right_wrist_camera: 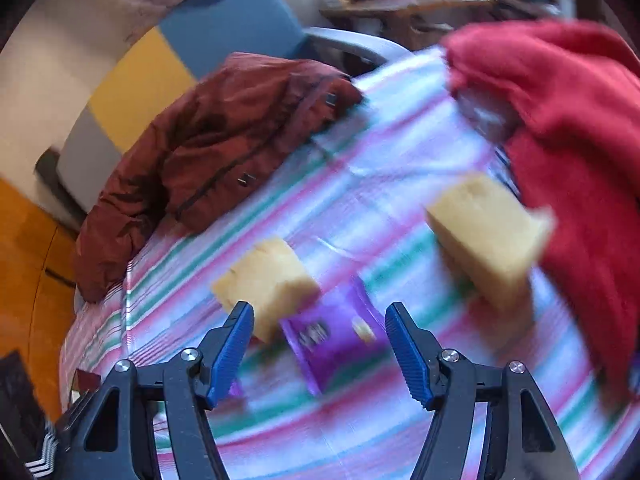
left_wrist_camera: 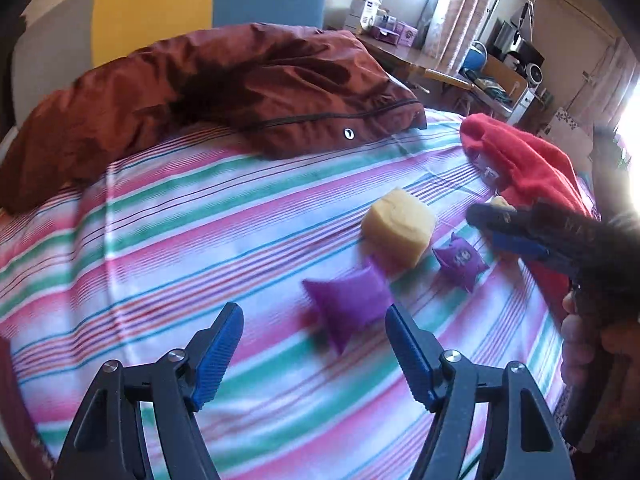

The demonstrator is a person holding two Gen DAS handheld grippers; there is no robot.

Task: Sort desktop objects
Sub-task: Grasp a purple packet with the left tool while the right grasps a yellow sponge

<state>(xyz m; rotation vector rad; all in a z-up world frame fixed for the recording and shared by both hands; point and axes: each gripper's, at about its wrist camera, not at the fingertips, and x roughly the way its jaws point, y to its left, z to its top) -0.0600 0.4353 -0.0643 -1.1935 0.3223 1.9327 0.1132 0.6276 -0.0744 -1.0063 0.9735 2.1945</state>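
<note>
motion blur smears the purple packet point(right_wrist_camera: 332, 344) print; red cloth point(right_wrist_camera: 560, 140) runs off-frame

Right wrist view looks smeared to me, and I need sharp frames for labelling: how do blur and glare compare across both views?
Right wrist view: heavy motion blur on the sponges and purple packet; only its gripper is sharp. Left wrist view: milder blur, blown-out window glare at right.

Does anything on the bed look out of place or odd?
Nothing is spilled or damaged. Two clothes lie crumpled on the striped sheet: a brown jacket and a red garment, which partly covers one sponge.
</note>
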